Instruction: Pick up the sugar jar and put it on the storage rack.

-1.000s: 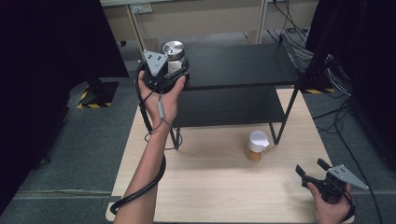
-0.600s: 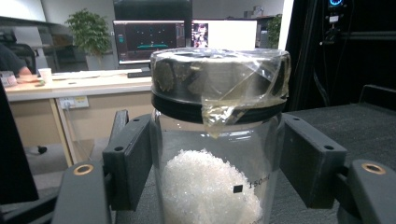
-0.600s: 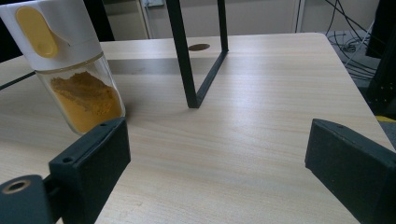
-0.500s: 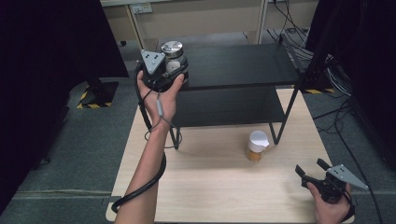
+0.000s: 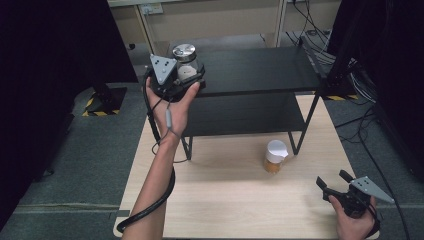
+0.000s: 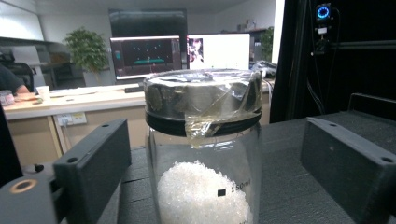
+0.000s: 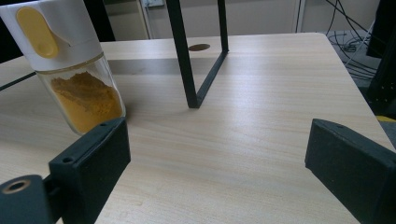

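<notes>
A: Entry. Left gripper (image 5: 186, 75) is up at the top shelf (image 5: 260, 70) of the black rack. Its jaws have just been opening; in the left gripper view they now stand spread, with the glass jar (image 6: 203, 154) between them and a gap on each side. The pads do not press on the glass.

B: So the jar stands by itself?

A: I judge so. It is upright on the shelf near the left front corner, metal lid (image 6: 201, 95) on top, white granules in the lower part. Long axis is vertical, square to the line between the jaws.

B: Which way does it lie from the tool?

A: Straight ahead along the jaws and centred between them. The relation that matters for the coming move: the jaws flank the jar on either side, so the free way out is straight back toward the person. Any sideways drift would likely knock the glass.

B: And the right gripper (image 5: 334, 185)?

A: Low at the near right corner of the wooden table (image 5: 225, 200), jaws wide apart, pinching nothing. The spice jar (image 5: 275, 156) with white cap and orange powder stands on the table ahead and to its left, well apart from its jaws, near the rack's right front leg (image 5: 300, 130).

B: Nearer hand per jar?

A: Left for the glass jar, right for the spice jar.
</notes>
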{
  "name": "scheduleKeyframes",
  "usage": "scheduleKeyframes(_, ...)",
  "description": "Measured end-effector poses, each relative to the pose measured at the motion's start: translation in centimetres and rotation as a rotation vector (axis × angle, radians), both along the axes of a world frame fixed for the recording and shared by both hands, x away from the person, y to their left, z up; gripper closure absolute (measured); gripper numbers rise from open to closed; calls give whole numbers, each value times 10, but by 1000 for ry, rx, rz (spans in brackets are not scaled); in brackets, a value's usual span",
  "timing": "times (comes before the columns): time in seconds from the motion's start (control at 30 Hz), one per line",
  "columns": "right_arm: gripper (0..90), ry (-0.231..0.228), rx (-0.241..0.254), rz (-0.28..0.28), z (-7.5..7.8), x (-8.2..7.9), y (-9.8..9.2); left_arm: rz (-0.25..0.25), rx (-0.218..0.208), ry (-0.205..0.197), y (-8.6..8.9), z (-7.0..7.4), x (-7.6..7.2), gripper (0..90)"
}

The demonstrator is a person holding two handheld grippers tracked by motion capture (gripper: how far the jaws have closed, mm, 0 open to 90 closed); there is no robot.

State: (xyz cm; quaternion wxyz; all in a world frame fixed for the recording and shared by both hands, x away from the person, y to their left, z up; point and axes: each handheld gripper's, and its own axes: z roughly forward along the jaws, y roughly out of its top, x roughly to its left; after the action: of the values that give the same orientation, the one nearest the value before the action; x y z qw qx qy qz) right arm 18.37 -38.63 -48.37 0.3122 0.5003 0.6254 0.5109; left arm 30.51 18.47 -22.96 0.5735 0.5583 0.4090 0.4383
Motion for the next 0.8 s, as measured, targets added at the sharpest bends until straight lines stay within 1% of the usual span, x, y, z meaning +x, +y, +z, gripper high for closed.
scheduleKeyframes(0.07, 69, 0, 0, 0, 0, 0, 0, 3, -4, -18, 0, -3, -4, 71)
scheduleKeyframes(0.23, 69, 2, -2, 0, 0, 0, 0, 3, 7, -55, 0, -11, -17, 68)
scheduleKeyframes(0.33, 69, 0, -4, 0, 0, 0, 1, 14, 18, -66, 0, -15, -23, 62)
scheduleKeyframes(0.6, 69, 0, -6, 0, 0, 0, 1, 7, 26, -79, 3, -29, -35, 54)
scheduleKeyframes(0.73, 69, 0, -5, 0, 0, 0, 1, 1, 23, -85, 4, -37, -41, 49)
scheduleKeyframes(0.8, 69, 0, -6, 0, 0, 0, 1, -2, 24, -86, 4, -38, -42, 49)
